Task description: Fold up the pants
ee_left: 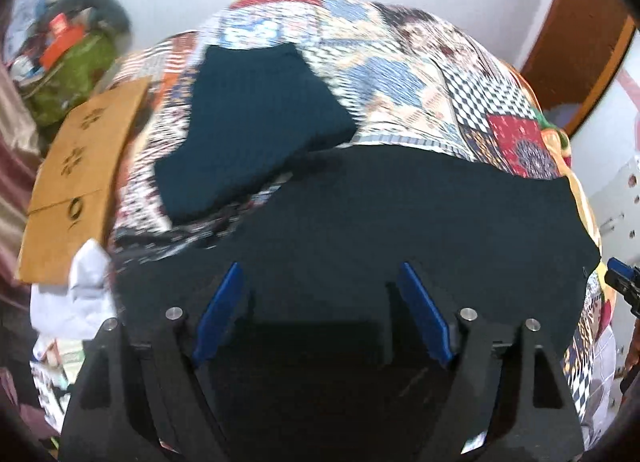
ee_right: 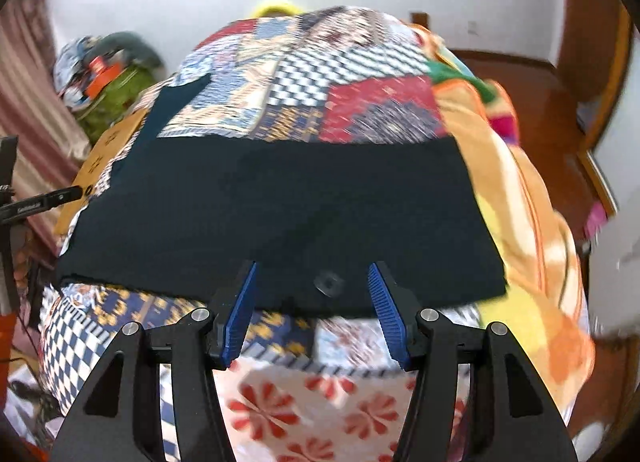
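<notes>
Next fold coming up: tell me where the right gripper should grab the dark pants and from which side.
Likely the near hem of the dark pants, approached low from the front. That edge lies flat and exposed on the patchwork quilt, right ahead of the open right gripper.

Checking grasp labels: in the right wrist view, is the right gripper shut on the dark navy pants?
No: the right gripper stands wide open, its blue pads apart at the near edge of the dark navy pants, clamping nothing.
</notes>
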`<state>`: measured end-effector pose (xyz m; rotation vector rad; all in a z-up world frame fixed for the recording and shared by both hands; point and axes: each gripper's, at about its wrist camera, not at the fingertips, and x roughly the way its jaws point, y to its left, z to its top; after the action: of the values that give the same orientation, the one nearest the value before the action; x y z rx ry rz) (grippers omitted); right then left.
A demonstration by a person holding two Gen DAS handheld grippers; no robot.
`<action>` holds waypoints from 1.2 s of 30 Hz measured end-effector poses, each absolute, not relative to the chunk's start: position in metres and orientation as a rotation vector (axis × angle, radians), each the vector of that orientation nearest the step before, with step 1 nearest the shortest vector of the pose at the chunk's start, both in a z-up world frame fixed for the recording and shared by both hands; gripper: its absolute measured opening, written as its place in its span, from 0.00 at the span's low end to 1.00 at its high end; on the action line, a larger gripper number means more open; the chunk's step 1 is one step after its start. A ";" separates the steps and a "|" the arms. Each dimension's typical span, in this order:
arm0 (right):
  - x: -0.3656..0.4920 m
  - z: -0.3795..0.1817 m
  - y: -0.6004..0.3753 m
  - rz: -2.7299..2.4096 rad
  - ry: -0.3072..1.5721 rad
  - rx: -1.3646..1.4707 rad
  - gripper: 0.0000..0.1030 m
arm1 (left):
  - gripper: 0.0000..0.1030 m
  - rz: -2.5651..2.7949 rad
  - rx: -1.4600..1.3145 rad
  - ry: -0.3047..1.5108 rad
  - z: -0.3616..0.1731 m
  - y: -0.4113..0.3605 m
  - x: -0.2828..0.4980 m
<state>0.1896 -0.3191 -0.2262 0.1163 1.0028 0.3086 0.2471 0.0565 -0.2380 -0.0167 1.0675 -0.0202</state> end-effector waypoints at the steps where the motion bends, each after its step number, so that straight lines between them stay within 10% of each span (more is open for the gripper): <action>1: 0.186 -0.228 -0.326 0.295 1.009 0.126 0.51 | 0.79 -0.025 0.011 1.081 -0.245 0.047 0.250; 31: 0.200 -0.285 -0.409 0.169 0.969 0.619 0.52 | 0.94 -0.218 0.227 1.191 -0.272 -0.081 0.270; 36: 0.217 -0.279 -0.414 0.129 0.935 0.598 0.28 | 0.94 -0.226 0.227 1.193 -0.275 -0.096 0.285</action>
<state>0.2172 -0.4140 -0.2787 0.5982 0.9349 0.1290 0.2846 -0.0962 -0.2749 0.2272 1.1928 -0.2260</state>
